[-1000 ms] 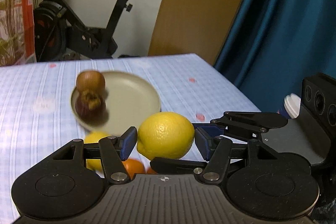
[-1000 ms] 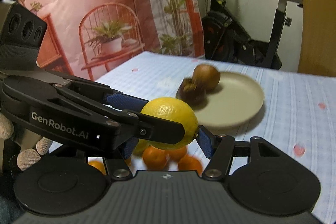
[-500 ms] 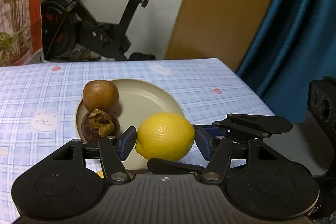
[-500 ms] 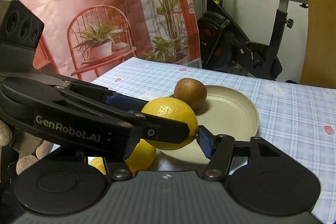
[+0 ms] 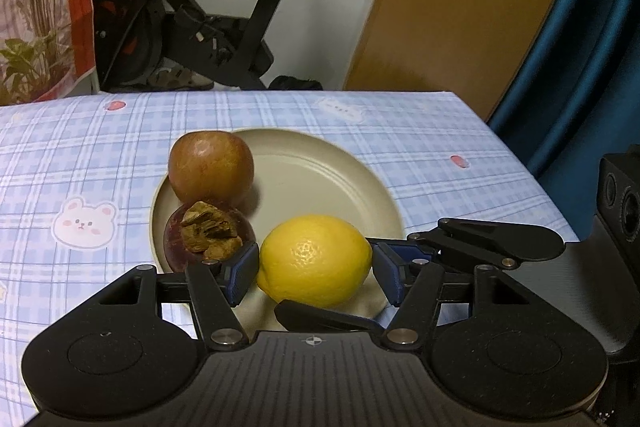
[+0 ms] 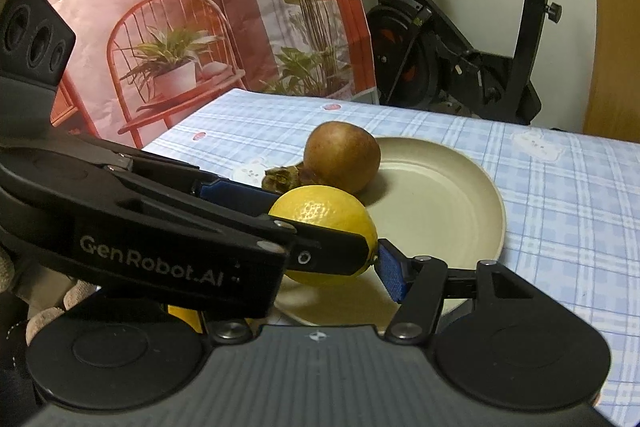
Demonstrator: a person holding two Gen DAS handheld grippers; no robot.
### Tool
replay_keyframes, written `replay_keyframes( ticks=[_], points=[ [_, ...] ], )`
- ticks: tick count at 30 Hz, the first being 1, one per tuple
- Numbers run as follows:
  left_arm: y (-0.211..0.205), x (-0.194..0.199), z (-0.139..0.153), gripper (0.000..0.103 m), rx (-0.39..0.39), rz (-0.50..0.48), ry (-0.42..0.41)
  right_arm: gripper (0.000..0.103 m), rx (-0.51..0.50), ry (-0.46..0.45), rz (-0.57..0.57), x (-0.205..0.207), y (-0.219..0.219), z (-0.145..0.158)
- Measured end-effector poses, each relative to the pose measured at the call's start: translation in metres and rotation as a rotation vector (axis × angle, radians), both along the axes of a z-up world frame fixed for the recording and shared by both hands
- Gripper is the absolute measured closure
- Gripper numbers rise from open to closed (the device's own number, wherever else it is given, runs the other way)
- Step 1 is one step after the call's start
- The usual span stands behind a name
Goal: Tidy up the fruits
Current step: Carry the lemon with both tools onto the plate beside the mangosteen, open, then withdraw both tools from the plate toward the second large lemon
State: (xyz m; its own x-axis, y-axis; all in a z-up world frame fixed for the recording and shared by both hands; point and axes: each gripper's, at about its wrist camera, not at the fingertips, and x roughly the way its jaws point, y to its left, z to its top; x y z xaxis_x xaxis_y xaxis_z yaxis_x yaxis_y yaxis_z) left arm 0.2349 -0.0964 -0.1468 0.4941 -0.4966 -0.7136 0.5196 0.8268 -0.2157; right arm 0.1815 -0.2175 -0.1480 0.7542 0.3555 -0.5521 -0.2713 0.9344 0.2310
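A yellow lemon (image 5: 314, 259) is held between both grippers just above the near rim of a beige plate (image 5: 320, 179). My left gripper (image 5: 314, 271) has its blue pads on the lemon's left and right sides. My right gripper (image 6: 320, 247) comes in from the side, and its fingers also press on the lemon (image 6: 324, 215). On the plate lie a brown-red apple (image 5: 211, 169) and a dark mangosteen (image 5: 206, 235). The apple (image 6: 342, 157) and plate (image 6: 440, 195) also show in the right wrist view.
The table has a blue checked cloth (image 5: 80, 155) with bear prints. Another yellow fruit (image 6: 184, 315) lies on the cloth under the left gripper. An exercise bike (image 5: 192, 27) stands behind the table, and a blue curtain (image 5: 580, 47) hangs at the right.
Both grippers carried the lemon forward from over the loose oranges to over the plate's near rim. The plate, apple and mangosteen appear closer.
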Motion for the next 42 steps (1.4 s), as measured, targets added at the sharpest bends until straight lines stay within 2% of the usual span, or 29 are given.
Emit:
replay_keyframes(
  ticks=[13,20,27,42],
  points=[
    [0.001,0.005,-0.005,0.04,0.006,0.005,0.021,0.04,0.032,0.06,-0.047,0.017,-0.002,-0.017],
    [0.005,0.002,0.0,0.038,0.001,0.011,0.011,0.039,-0.004,0.062,-0.057,0.017,0.003,-0.012],
    [0.012,-0.007,0.011,0.038,-0.013,0.022,-0.016,0.034,-0.062,0.053,-0.092,0.004,0.006,0.0],
    [0.049,-0.053,0.047,0.038,-0.014,0.075,-0.135,0.032,-0.066,-0.019,-0.154,-0.045,0.013,0.03]
  ],
)
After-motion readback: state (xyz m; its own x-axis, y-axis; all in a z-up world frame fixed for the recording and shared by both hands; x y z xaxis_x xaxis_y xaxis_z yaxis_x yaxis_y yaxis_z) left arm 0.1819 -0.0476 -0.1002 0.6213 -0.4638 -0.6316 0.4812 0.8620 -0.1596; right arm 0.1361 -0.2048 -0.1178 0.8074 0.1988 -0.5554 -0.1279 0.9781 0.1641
